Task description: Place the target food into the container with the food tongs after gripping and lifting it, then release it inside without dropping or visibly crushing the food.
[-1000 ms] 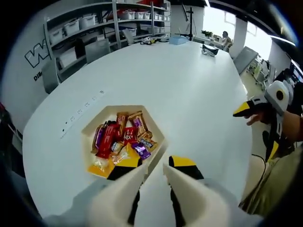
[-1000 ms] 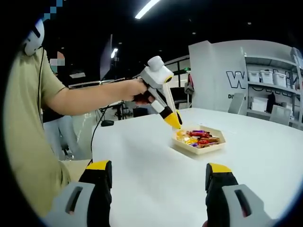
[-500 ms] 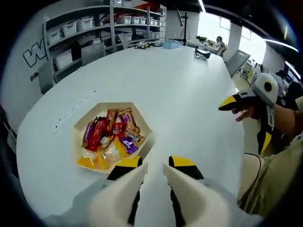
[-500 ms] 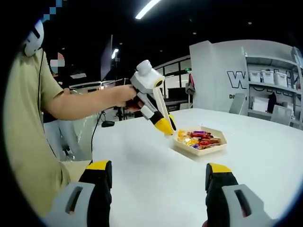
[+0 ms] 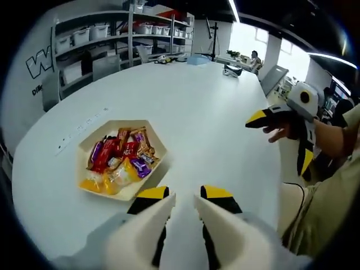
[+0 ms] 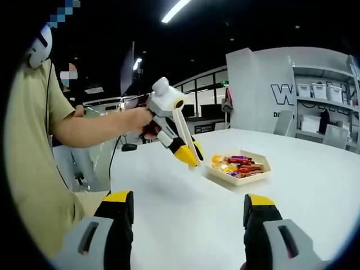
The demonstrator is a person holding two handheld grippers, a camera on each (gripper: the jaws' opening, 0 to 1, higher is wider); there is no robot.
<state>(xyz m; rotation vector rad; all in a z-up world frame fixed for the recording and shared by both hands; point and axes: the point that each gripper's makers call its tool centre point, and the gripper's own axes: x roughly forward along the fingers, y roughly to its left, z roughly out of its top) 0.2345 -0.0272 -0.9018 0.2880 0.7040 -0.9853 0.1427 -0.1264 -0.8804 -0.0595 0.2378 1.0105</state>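
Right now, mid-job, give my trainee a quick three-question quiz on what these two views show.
1. True or false: the tray of snacks stands on the white table.
2. What stands between the left gripper's tips? A) a red bar B) nothing C) an orange pack
3. Fill in: the right gripper's jaws stand wide ____.

Key
1. True: a hexagonal tray holding wrapped snacks rests on the table.
2. B: in the left gripper view the tips are close together over bare table, beside the tray.
3. Apart: in the right gripper view they are spread, with nothing between them.
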